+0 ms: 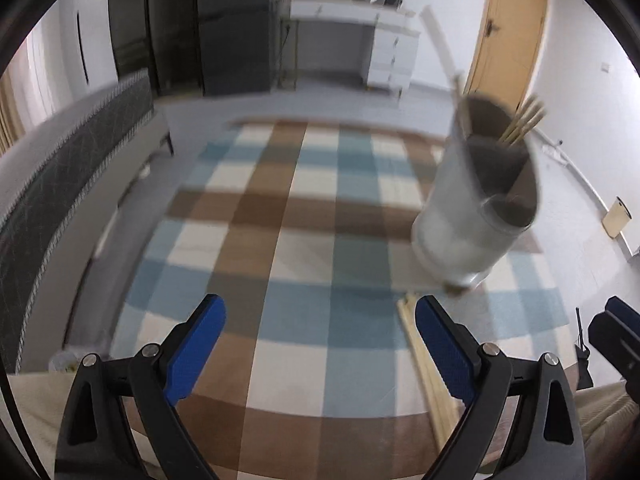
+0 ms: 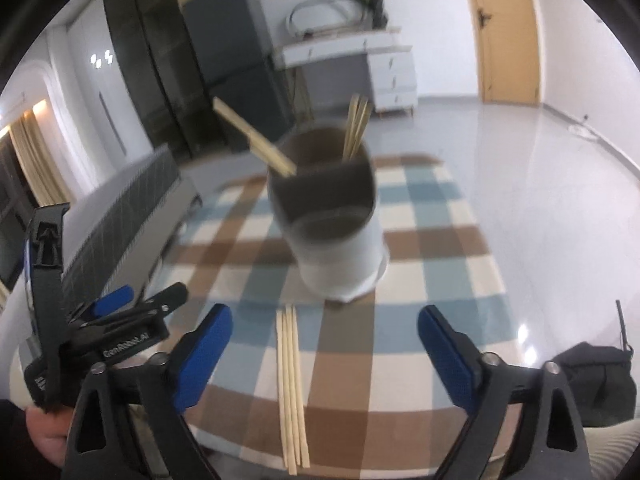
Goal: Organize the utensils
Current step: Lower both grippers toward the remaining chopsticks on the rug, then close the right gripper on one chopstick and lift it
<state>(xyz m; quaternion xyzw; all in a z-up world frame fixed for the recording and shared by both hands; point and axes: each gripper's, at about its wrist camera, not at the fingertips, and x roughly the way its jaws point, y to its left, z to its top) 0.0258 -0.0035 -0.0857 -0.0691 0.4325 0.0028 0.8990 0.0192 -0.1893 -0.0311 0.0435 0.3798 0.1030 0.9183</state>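
A white cylindrical utensil holder (image 2: 340,236) with dark inner compartments stands on the checked tablecloth. Several chopsticks (image 2: 355,128) stand in its back compartment and another chopstick (image 2: 254,138) leans out to the left. Loose wooden chopsticks (image 2: 292,380) lie on the cloth in front of it, between my right gripper's fingers. My right gripper (image 2: 324,344) is open and empty above them. My left gripper (image 1: 320,340) is open and empty; the holder (image 1: 480,200) is to its upper right and the loose chopsticks (image 1: 424,360) lie by its right finger. The left gripper also shows in the right wrist view (image 2: 120,304).
The round table (image 2: 420,408) is covered by a blue, brown and cream checked cloth. A grey sofa (image 1: 60,184) stands at the left. A black bag (image 2: 596,384) sits at the right. A white desk (image 2: 352,60), a dark cabinet and a wooden door lie beyond.
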